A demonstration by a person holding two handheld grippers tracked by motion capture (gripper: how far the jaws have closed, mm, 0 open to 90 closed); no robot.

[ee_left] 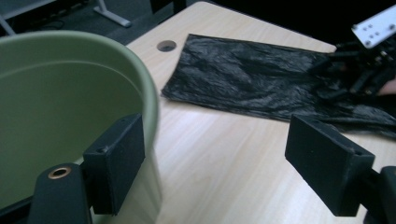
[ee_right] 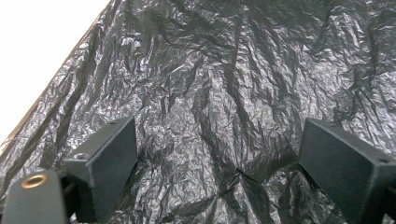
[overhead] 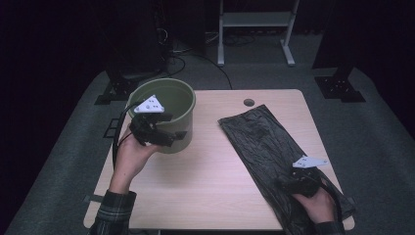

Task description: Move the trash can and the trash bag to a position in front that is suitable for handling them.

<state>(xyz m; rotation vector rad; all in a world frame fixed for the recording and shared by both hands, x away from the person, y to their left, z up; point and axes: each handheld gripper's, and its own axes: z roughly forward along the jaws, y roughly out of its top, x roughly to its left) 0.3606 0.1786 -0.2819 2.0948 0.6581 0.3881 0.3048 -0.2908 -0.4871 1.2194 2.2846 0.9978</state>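
Your left gripper (overhead: 164, 132) covers part of the green bucket's (overhead: 183, 100) near wall. The black bag's (overhead: 264, 142) near end runs off the bottom edge, and your right hand (overhead: 313, 198) hides part of it. You can't see the bucket's floor.

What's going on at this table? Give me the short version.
A person works at a wooden table with a gripper in each hand. The left gripper is at the near wall of an empty green bucket; its jaws straddle the rim, one inside and one outside, with a gap still showing, so it has no grip. The right gripper sits open over a crumpled black plastic bag lying flat on the table's right side. The bag is not yet in the bucket.
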